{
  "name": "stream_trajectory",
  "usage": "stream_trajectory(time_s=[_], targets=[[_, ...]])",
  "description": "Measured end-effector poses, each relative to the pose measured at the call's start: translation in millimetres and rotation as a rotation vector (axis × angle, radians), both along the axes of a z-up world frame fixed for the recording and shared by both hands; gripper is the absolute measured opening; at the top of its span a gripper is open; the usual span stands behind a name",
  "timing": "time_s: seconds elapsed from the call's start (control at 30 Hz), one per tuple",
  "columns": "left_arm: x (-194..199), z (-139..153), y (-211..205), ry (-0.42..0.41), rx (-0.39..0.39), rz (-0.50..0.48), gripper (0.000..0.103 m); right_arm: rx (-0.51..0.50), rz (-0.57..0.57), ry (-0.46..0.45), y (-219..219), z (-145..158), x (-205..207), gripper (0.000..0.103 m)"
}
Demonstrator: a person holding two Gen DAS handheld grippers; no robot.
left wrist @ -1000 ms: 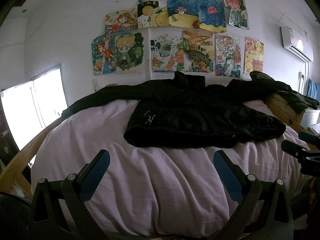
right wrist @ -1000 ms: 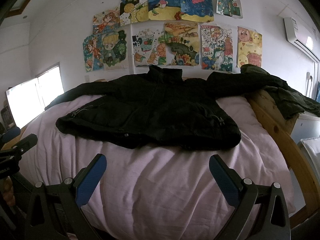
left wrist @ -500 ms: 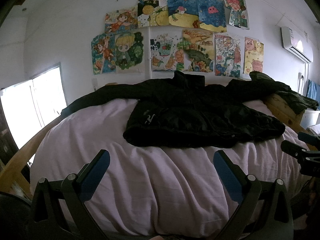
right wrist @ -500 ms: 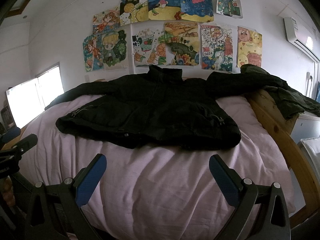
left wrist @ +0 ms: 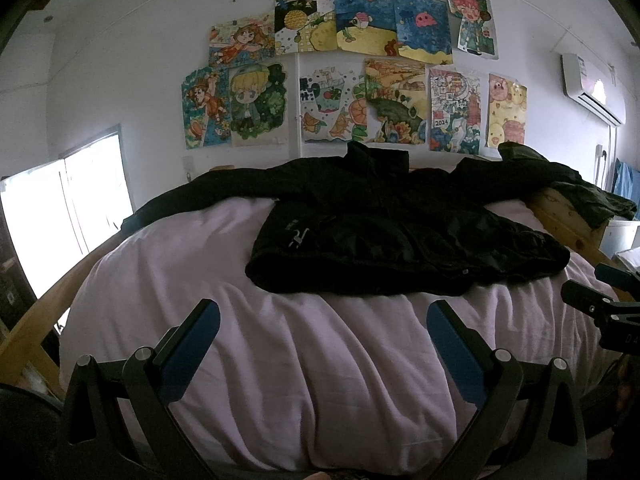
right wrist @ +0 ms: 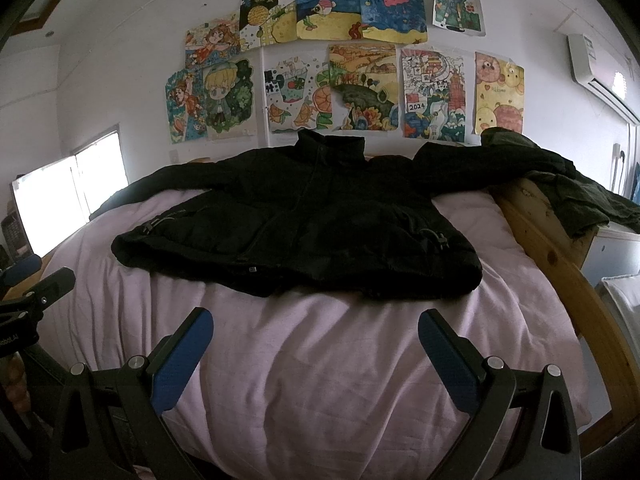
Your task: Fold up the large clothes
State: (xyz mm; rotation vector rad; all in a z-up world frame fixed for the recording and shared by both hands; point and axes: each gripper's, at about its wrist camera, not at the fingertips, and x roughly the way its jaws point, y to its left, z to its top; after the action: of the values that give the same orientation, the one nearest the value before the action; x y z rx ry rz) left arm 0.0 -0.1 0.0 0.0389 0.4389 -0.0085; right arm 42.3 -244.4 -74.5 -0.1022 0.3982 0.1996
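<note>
A black jacket (left wrist: 400, 236) (right wrist: 304, 224) lies spread flat on the pale pink bedcover (left wrist: 320, 360) (right wrist: 320, 360), collar toward the wall and both sleeves stretched out sideways. My left gripper (left wrist: 323, 320) hangs open over the near part of the bed, short of the jacket's hem, nothing between its blue pads. My right gripper (right wrist: 315, 328) is likewise open and empty, just in front of the hem. Each gripper shows at the edge of the other's view: the right gripper (left wrist: 600, 300), the left gripper (right wrist: 36, 284).
A wooden bed frame (right wrist: 560, 264) runs along the right side, with a dark green garment (right wrist: 572, 196) draped over it. Colourful drawings (right wrist: 340, 64) cover the wall behind. A bright window (left wrist: 60, 220) is at left, an air conditioner (left wrist: 592, 88) high at right.
</note>
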Motion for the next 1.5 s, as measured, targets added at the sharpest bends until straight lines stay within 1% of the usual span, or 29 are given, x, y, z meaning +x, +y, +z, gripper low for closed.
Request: stream_trajectory(time_s=[0.83,0.93,0.97,1.07,1.2,1.33,1.5], targets=[[0.1,-0.2,0.2,0.005,0.001,0.002,0.102,-0.004,-0.004,0.010,-1.1,0.1,-0.3,0.103],[0.9,-1.1,0.0,0.019,0.009,0.009,0.102,-0.034,-0.063,0.022,-1.0,-1.2,1.5,0.103],[1.3,-1.6,-0.3,0.024,0.016,0.015,0.102,-0.043,-0.084,0.030,0.1,-5.2,9.1,0.103],[6.6,-6.3,-2.3,0.042,0.033,0.025,0.102,-0.054,-0.134,0.063,-5.3,-4.6,10.9,0.103],[12.1,-6.5,-4.9,0.071,0.049,0.022,0.102,-0.038,-0.152,0.084,-11.4,-5.2,11.1,0.103],[17.6,7.7,-6.3,0.071,0.092,0.018,0.102,-0.035,-0.170,0.066,-15.2,8.3,5.5,0.103],[20.5,49.8,-10.6,0.011,0.163,0.002,0.102,-0.054,-0.140,-0.004,-18.8,44.8,-2.4,0.103]])
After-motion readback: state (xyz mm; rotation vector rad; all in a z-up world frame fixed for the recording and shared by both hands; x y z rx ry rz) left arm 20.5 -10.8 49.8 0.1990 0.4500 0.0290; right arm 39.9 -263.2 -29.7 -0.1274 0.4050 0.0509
